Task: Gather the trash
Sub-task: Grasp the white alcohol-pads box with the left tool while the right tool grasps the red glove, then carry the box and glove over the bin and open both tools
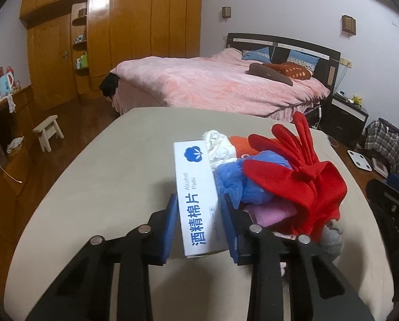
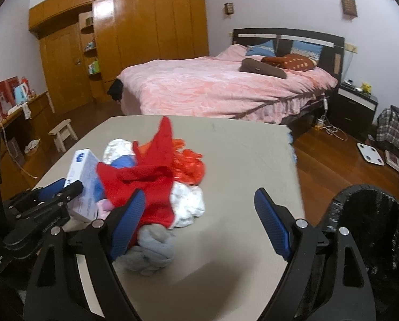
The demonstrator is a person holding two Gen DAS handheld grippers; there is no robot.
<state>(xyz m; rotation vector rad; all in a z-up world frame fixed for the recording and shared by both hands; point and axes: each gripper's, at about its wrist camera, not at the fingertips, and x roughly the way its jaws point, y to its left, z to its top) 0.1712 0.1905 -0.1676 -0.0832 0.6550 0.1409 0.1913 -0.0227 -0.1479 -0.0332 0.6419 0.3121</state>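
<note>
My left gripper [image 1: 199, 214] has its fingers on either side of the alcohol pads box [image 1: 195, 195]; pads look close to its sides, but can't tell if they're actually pinching. Box lies on the table [image 1: 92, 187], w/ the red cloth [image 1: 301, 182] & blue mesh [image 1: 242, 184] just right of my right finger. My right gripper [image 2: 199, 224] is spread wide, nothing btwn fingers; grey bundle [image 2: 151, 251] by its left finger. Black-lined bin [image 2: 373, 230] sits right of it; contents not visible.

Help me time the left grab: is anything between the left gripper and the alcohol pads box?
Nothing visible. The alcohol pads box sits between the fingers of the left gripper; blue mesh crowds the box's right side, beside one fingertip.
</note>
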